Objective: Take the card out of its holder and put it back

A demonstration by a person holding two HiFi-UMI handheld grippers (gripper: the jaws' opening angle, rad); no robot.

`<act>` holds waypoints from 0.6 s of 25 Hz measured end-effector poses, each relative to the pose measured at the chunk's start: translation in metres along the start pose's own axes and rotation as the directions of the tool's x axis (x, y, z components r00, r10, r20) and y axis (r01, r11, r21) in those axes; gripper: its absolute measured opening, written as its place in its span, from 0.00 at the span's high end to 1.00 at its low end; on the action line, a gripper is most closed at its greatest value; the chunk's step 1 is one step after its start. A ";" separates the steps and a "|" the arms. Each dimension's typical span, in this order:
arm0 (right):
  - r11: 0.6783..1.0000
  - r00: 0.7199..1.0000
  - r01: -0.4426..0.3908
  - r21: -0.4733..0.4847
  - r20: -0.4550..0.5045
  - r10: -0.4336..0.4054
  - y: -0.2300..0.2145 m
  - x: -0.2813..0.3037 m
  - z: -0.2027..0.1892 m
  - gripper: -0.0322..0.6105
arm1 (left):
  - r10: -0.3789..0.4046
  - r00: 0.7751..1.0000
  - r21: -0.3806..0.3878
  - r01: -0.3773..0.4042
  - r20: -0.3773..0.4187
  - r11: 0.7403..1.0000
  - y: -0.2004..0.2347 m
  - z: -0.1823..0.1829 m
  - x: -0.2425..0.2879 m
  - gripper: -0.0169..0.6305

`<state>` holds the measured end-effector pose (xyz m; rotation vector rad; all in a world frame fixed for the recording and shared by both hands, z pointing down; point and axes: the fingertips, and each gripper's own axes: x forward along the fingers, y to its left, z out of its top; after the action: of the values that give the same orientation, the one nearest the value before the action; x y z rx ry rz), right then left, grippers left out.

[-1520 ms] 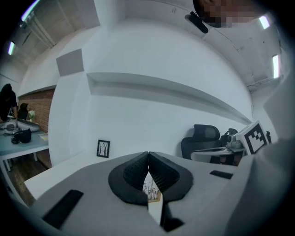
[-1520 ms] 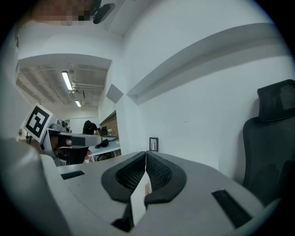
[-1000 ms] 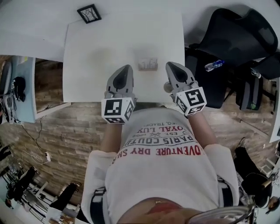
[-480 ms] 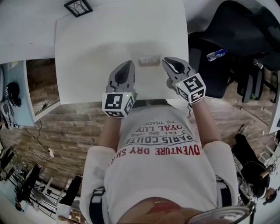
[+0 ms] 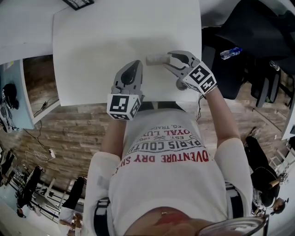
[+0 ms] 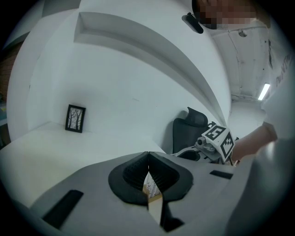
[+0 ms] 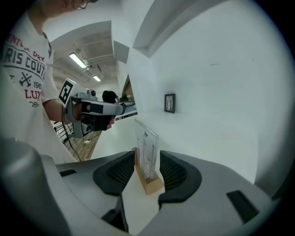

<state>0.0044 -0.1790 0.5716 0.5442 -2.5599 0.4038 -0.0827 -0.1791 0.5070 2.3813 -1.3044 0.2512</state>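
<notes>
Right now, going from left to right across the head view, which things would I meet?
Picture frame, left gripper, card holder, right gripper, water bottle.

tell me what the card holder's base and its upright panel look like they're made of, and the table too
Base: probably light, bare wood. It is a tan, matte block.
Upright panel: likely clear acrylic, possibly glass. It is see-through, with bright, glossy edges.
Table: a smooth, matte white top, perhaps laminate. The look leaves it open.
</notes>
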 end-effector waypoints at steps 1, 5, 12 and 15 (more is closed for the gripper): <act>0.999 0.999 -0.028 -0.023 -0.017 0.028 0.001 0.003 -0.001 0.69 | 0.000 1.000 -0.001 0.000 -0.003 1.000 0.000 -0.002 0.000 0.94; 0.989 0.988 -0.126 -0.079 -0.098 0.119 0.003 0.013 -0.009 0.69 | 0.013 1.000 -0.009 -0.014 -0.015 1.000 0.002 -0.007 0.000 0.94; 0.975 0.976 -0.197 -0.102 -0.111 0.185 -0.002 0.014 -0.015 0.85 | 0.033 0.999 -0.008 -0.034 -0.036 0.999 0.001 -0.014 0.004 0.94; 0.967 0.970 -0.227 -0.114 -0.118 0.214 0.000 0.015 -0.015 0.86 | 0.039 0.999 -0.030 -0.040 -0.030 0.999 0.003 -0.012 0.002 0.94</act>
<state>-0.0019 -0.1786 0.5919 0.1865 -2.5304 0.3326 -0.0837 -0.1773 0.5195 2.3196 -1.3338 0.2754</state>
